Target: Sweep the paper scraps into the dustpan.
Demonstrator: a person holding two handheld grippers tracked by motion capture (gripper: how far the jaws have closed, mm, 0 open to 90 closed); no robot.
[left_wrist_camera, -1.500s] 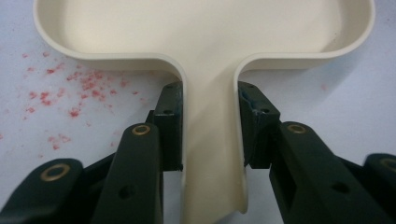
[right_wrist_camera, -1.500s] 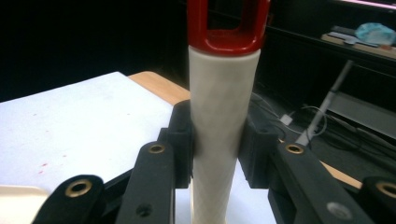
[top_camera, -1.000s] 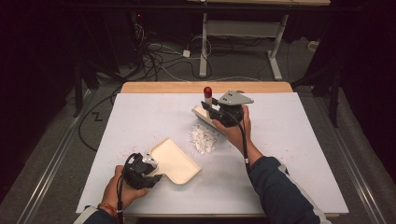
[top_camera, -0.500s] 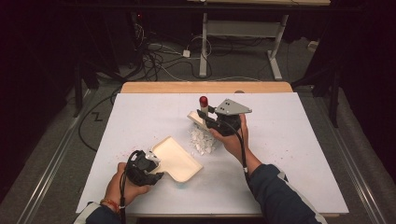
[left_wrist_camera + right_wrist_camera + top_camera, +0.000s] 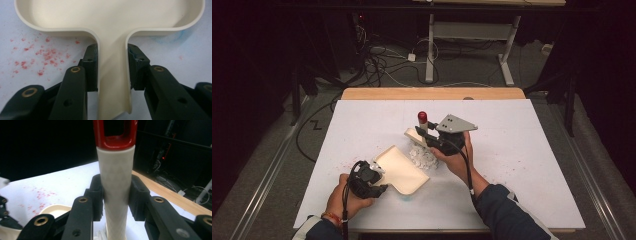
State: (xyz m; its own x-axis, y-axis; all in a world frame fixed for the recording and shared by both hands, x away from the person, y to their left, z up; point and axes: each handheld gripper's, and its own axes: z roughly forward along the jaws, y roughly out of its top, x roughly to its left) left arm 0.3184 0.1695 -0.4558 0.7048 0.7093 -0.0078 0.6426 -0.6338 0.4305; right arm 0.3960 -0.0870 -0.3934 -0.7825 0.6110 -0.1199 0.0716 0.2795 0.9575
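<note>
Left tool (image 5: 373, 176) clamps the cream dustpan (image 5: 399, 170) handle, pan pointing away across the desk (image 5: 522, 150); right tool (image 5: 426, 134) clamps the brush (image 5: 422, 131) handle, upright, red end up.

The cream dustpan (image 5: 110, 22) is sitting between the black left gripper (image 5: 112, 67) pads, red specks (image 5: 40, 53) dotting the white table (image 5: 175, 50) beside them — the right gripper (image 5: 116, 195), also black, is clasping a white diamond-textured brush handle (image 5: 116, 182) capped in red.

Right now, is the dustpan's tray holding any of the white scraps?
No: in the high view the dustpan tray is bare, and the white scraps lie on the table beside its far edge.
</note>
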